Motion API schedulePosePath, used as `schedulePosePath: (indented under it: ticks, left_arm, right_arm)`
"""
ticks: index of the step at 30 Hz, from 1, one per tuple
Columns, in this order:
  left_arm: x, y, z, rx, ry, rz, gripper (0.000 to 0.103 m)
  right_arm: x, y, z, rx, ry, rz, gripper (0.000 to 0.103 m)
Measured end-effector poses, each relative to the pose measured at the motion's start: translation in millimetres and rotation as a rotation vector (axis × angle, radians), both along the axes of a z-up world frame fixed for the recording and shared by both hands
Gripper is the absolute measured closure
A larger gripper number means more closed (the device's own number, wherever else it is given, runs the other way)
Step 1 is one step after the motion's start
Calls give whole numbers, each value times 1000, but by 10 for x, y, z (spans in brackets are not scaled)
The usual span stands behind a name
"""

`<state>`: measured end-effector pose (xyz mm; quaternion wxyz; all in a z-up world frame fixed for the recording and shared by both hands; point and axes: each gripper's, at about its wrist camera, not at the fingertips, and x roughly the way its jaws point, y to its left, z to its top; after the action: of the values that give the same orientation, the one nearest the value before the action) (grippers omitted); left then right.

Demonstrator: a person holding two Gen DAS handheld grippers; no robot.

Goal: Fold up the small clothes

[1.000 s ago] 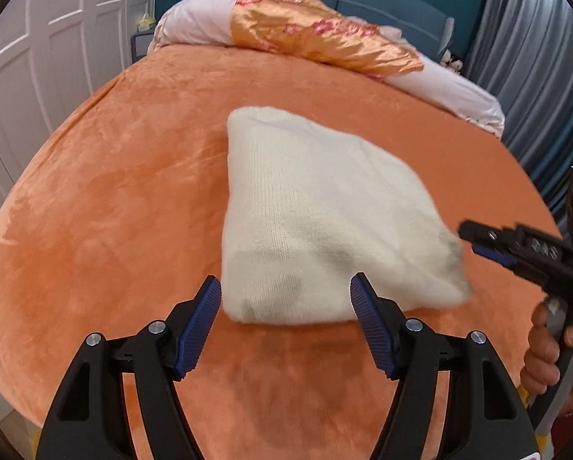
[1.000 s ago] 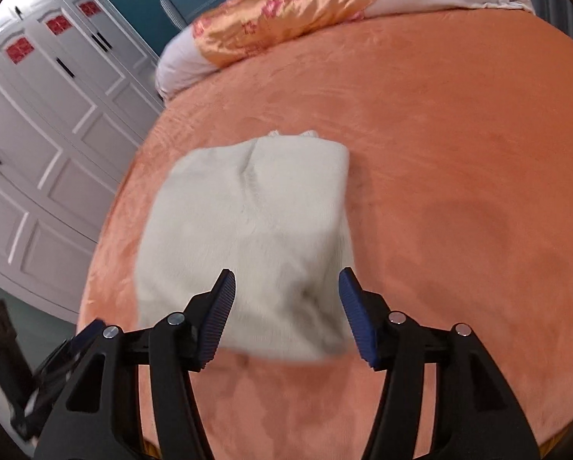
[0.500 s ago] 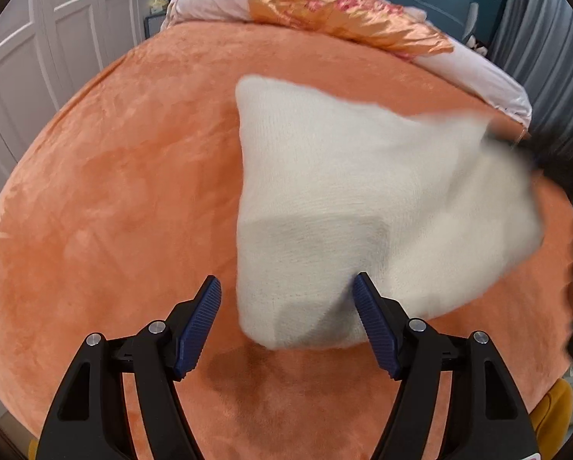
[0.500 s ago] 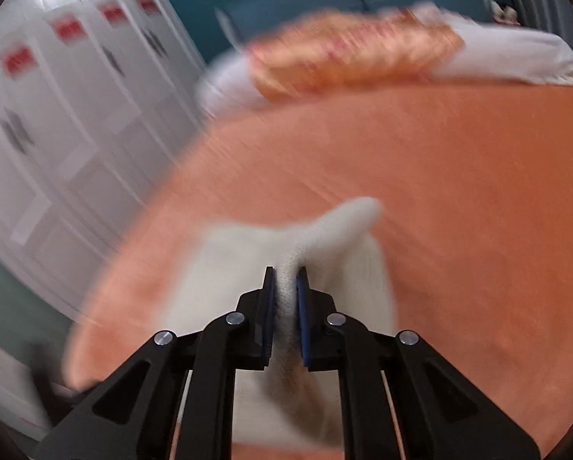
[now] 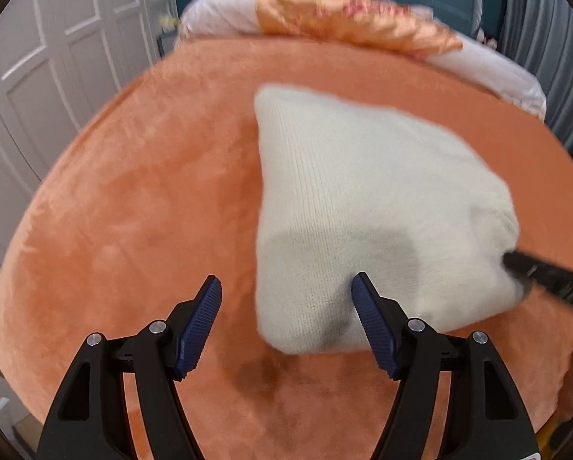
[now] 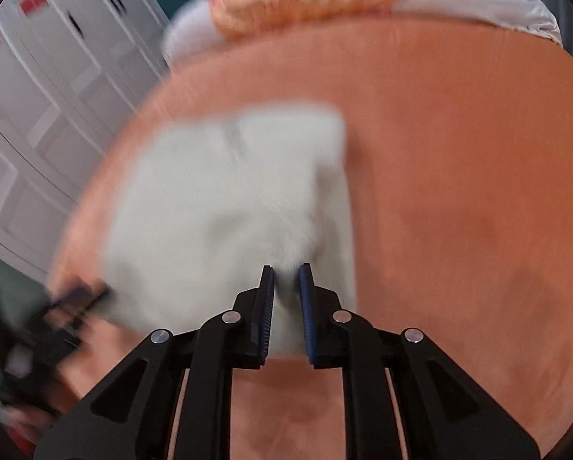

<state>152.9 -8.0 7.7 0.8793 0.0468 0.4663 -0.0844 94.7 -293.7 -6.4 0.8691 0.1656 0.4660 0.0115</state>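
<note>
A folded cream knit garment (image 5: 363, 207) lies on the orange plush bed cover (image 5: 133, 211). My left gripper (image 5: 286, 326) is open and empty, its right finger (image 5: 371, 326) at the garment's near left corner. My right gripper (image 6: 286, 287) is shut on the garment's near edge (image 6: 232, 207), which bunches between the pads. In the left wrist view the right gripper's tip (image 5: 532, 272) grips the garment's right corner. The right wrist view is motion-blurred.
Pillows, one with an orange satin cover (image 5: 355, 19), lie at the head of the bed by a teal headboard. White wardrobe doors (image 5: 56, 57) stand on the left. Grey curtains (image 5: 547, 38) hang on the right. The bed's near edge curves below the grippers.
My right gripper closed on the garment's edge and has pulled it, dragging the right corner. The left gripper stayed open and shifted left relative to the garment.
</note>
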Motion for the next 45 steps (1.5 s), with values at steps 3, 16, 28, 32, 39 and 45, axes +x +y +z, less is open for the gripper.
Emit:
schedulePosePath:
  ticks: [3, 16, 28, 32, 39, 45]
  left_arm:
    - [-25, 20, 15, -17, 15, 17, 35]
    - [-816, 32, -139, -44, 54, 30, 35]
    - [-965, -195, -476, 43, 75, -2, 30]
    - [-971, -213, -499, 57, 63, 1, 27]
    - [-961, -211, -536, 57, 57, 25, 19]
    - [-966, -235, -571, 55, 51, 40, 12]
  right_arm:
    - [-42, 42, -102, -62, 17, -19, 89]
    - [-963, 282, -58, -90, 0, -59, 89]
    - [-1123, 466, -337, -116, 48, -44, 76]
    - [-1106, 580, -371, -161, 44, -32, 65]
    - [-1143, 764, -423, -279, 16, -22, 61]
    - [-1150, 756, -438, -278, 13, -28, 61]
